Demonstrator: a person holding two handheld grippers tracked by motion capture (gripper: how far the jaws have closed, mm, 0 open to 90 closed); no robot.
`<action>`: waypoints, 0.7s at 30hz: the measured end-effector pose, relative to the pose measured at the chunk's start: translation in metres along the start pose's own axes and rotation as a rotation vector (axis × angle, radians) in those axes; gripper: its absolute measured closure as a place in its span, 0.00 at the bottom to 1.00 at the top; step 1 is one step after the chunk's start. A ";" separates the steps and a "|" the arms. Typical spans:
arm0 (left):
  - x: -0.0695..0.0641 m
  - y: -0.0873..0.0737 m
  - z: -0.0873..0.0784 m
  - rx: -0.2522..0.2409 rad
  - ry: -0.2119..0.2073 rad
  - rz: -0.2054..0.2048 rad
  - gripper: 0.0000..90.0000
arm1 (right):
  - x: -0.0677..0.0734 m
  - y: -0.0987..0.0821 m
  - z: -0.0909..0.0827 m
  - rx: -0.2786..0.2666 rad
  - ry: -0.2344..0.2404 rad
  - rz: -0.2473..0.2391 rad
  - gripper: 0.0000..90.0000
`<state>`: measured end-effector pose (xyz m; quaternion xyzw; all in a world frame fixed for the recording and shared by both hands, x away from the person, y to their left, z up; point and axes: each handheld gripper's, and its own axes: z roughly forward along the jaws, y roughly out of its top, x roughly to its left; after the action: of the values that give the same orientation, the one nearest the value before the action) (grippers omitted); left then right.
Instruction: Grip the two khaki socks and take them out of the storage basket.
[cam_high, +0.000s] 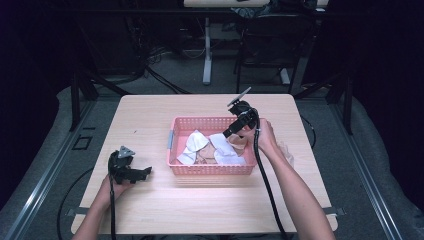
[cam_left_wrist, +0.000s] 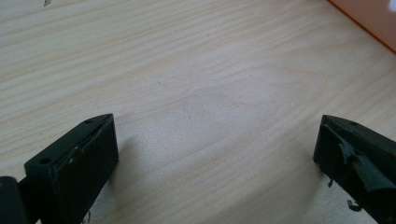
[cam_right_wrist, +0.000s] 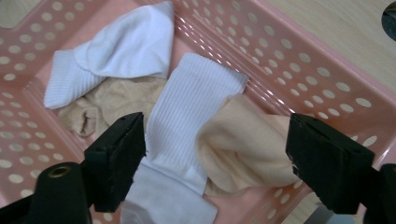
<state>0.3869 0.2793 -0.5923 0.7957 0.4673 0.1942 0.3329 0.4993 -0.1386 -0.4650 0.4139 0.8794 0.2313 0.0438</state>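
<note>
Two grippers are in play, and only my right gripper (cam_high: 233, 131) is anywhere near the work: it hangs over the right end of the pink basket (cam_high: 175, 125), tilted down into it, jaws spread wide with nothing between them. From the right gripper view, the ribbed white sock (cam_right_wrist: 187, 116) lies directly below and between those jaws, its long axis running from the near edge up and away toward the far basket wall, so the jaws straddle it across its width; I judge a straight descent would meet it. Touching its right side is a bunched beige sock (cam_right_wrist: 243, 144), pressed against the basket wall. Farther in lie another white sock (cam_right_wrist: 116, 51), folded over, and a second beige sock (cam_right_wrist: 107, 107) partly under it. All four sit inside the basket. My left gripper (cam_high: 131, 172) rests low on the table (cam_high: 200, 210), well apart from the basket's left end, jaws wide open over bare wood.
</note>
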 end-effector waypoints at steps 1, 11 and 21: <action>0.000 0.000 0.000 0.000 0.000 0.000 0.00 | -0.002 0.001 0.002 0.003 -0.005 0.008 0.23; 0.000 0.000 0.000 0.001 -0.001 0.000 0.00 | -0.011 0.004 0.025 0.034 -0.002 0.036 0.37; 0.000 0.000 0.000 0.001 -0.003 0.001 0.00 | -0.012 0.007 0.041 0.051 -0.063 0.050 0.49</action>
<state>0.3869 0.2794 -0.5923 0.7963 0.4666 0.1931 0.3331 0.5227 -0.1285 -0.4998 0.4437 0.8726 0.1966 0.0549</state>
